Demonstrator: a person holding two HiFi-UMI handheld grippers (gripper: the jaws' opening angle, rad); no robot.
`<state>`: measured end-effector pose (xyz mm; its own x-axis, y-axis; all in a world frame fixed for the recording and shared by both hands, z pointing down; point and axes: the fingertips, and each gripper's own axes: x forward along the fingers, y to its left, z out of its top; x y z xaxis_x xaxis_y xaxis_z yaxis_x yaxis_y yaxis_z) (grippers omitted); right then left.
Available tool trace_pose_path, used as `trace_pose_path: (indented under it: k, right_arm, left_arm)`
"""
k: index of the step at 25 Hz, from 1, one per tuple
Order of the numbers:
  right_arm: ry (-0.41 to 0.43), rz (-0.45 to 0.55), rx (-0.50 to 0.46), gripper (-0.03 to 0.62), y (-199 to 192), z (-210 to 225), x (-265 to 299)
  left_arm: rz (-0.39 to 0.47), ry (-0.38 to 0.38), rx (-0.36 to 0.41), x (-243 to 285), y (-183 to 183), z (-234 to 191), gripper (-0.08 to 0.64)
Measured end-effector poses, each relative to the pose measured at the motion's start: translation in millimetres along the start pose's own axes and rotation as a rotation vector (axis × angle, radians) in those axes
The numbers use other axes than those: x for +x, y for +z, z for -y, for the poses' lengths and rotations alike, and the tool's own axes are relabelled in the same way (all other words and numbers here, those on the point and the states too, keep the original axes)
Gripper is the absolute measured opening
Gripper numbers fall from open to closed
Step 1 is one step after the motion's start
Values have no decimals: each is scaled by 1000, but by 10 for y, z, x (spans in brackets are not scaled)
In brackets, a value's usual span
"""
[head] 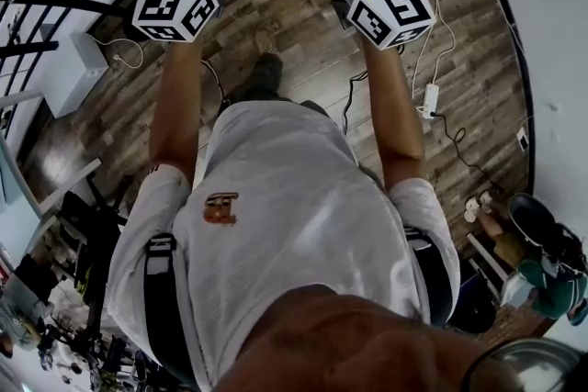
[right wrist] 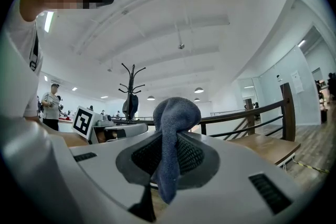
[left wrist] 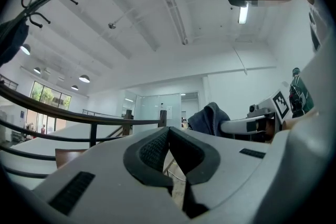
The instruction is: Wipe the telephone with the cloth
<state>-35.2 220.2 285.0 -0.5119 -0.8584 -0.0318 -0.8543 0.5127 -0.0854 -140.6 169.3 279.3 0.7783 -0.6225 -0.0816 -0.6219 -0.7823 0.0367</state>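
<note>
Pinching soft, bunched blue-grey cloth, right gripper clamped; left gripper closed, empty.

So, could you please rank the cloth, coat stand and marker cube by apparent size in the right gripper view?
1. blue cloth, though nearness to the camera enlarges it
2. coat stand
3. marker cube

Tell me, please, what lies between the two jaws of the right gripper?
A blue-grey cloth is pinched between them: the right gripper is shut on it. One end bulges above the jaws, the other hangs below. The right gripper view shows this.
</note>
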Motion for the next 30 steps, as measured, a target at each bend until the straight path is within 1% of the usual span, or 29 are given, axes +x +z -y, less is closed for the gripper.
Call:
trace_pose_path:
  k: [5,10,15,19,25,30]
  right_arm:
    - [-4,-13,-23,72,123,444,551]
    - [5,-32,-37,72,156,902,1232]
    - [9,-58,-30,72,41,1363,1927]
    - [11,-79,-14,72,-47,1709,2372]
    - [20,-121,-7,72,-232,2255,2815]
    - [62,-160,-17,72,-264,2521,3060]
  left_arm:
    - [9,2,-13,518,16,-505,18]
    - [3,0,-17,1044,-20,-1075,18]
    - [-26,6,-27,1547,-217,-1661,18]
    - [-57,19,-42,1957,-377,-2076,18]
    - [-125,39,-52,2504,-718,-2432,18]
    - [-174,89,-59,2767,-823,-2591,20]
